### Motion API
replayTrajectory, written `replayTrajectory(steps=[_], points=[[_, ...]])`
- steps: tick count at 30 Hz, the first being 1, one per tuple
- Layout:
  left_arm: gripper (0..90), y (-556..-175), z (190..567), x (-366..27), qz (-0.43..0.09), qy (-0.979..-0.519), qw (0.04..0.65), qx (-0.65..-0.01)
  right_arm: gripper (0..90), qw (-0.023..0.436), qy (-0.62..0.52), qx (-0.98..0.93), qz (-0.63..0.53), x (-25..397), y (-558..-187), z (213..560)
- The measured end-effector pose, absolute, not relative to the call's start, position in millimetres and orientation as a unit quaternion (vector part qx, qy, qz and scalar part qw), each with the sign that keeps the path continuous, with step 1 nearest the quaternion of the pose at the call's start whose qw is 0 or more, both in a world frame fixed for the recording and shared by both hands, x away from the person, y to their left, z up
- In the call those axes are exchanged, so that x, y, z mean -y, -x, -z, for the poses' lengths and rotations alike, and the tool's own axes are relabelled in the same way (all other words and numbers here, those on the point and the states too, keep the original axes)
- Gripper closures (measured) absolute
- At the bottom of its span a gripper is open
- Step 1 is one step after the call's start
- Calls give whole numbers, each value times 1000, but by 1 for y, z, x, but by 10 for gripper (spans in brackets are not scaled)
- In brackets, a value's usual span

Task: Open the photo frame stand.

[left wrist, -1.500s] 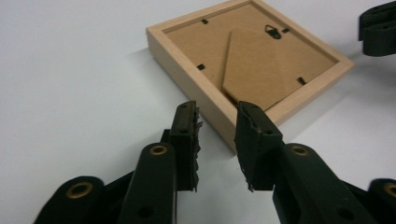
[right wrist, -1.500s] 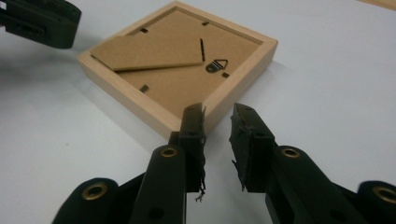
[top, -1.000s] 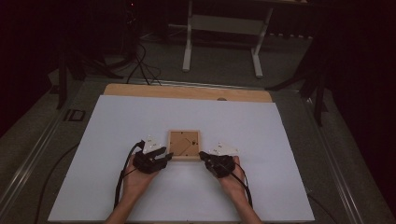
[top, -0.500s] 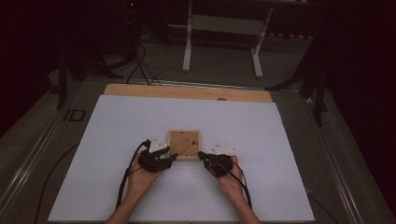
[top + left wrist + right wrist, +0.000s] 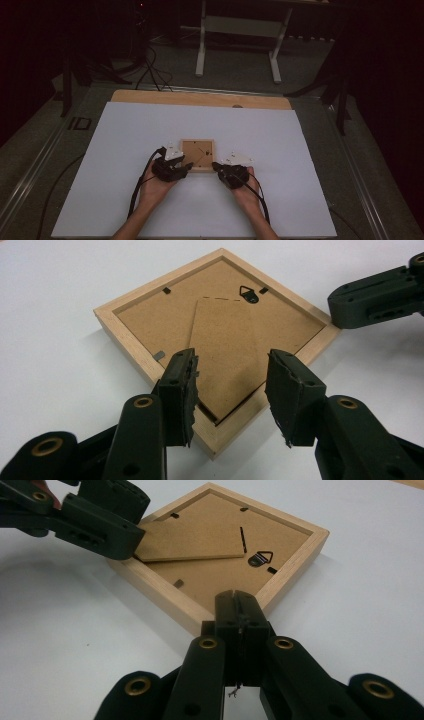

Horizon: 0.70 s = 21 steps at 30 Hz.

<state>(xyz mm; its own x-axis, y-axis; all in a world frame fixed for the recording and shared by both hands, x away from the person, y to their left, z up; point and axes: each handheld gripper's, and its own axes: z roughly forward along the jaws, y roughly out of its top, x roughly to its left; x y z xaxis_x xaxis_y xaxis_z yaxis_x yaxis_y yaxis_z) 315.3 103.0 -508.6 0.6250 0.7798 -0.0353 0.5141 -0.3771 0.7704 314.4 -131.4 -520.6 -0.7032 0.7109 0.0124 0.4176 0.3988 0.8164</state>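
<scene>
Left gripper view: left gripper (image 5: 230,390) fingers parted over frame (image 5: 150,325) corner; right gripper (image 5: 240,611) fingers closed, empty, at corner.

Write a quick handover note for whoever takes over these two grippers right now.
Left gripper: open, fingers either side of the near corner of the picture frame, around the tip of the cardboard stand flap, not clamped on it.
Right gripper: shut, tips against the frame's other near corner, apparently bracing it.
Frame lies face down on the white table sheet, backing board in, hanger up.
Done: both grippers in position. Left: probably grip the flap or open the back; nothing is removed yet.
</scene>
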Motion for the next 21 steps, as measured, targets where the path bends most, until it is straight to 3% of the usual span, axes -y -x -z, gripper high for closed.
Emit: replayTrajectory(steps=[21], points=[[520,-329,506,-93,-168,-831,361,-388,896,171,-344,-818,-427,132,-314,521]])
